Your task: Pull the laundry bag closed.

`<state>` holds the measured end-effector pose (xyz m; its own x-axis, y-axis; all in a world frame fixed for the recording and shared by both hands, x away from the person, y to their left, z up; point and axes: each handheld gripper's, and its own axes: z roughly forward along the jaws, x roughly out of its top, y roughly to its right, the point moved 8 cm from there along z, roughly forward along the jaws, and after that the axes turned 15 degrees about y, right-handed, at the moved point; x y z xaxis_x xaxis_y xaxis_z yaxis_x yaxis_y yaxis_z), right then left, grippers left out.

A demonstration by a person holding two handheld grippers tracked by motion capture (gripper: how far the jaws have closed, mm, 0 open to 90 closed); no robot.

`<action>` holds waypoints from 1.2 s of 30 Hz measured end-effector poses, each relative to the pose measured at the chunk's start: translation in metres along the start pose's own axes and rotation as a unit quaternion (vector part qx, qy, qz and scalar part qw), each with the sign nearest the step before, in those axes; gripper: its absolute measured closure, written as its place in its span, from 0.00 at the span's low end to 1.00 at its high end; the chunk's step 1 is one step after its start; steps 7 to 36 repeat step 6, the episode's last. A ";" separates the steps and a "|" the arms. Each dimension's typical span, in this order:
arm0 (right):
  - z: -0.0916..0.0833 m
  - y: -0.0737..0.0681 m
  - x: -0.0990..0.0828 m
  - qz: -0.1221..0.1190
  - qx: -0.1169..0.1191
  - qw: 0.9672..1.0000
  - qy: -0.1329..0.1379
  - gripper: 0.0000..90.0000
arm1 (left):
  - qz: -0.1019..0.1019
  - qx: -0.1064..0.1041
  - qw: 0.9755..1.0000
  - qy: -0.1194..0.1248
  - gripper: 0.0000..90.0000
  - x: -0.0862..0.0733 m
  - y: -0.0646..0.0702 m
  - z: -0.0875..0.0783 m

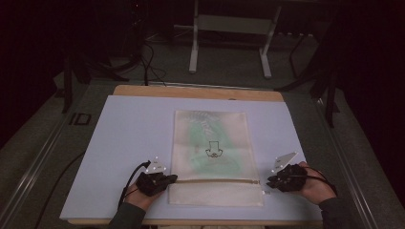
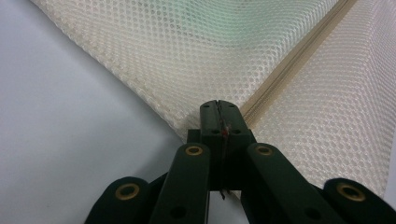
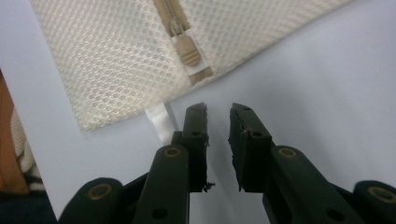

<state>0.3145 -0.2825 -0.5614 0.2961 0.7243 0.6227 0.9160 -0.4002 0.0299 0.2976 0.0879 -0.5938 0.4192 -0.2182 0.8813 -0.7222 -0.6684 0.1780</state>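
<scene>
Cream mesh zip bag (image 1: 210,157) zipped shut; our left gripper (image 2: 218,108) pinches its edge, right gripper (image 3: 218,112) released.

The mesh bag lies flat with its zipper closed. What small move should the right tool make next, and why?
Probably ease the right tool away from the mesh bag and clear of it. Its jaws stand open with nothing between them, just short of the zipper pull, which sits at the end of the closed zipper. The left tool is shut on the bag's opposite edge.
</scene>
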 end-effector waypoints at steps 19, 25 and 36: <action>-0.005 0.006 -0.004 0.023 -0.027 0.998 0.046 0.85 | 0.000 0.002 1.000 0.000 0.99 0.000 0.000 0.000; -0.005 0.006 -0.004 0.023 -0.027 0.998 0.046 0.85 | 0.000 0.002 1.000 0.000 0.99 0.000 0.000 0.000; -0.005 0.006 -0.004 0.023 -0.027 0.998 0.046 0.85 | 0.000 0.002 1.000 0.000 0.99 0.000 0.000 0.000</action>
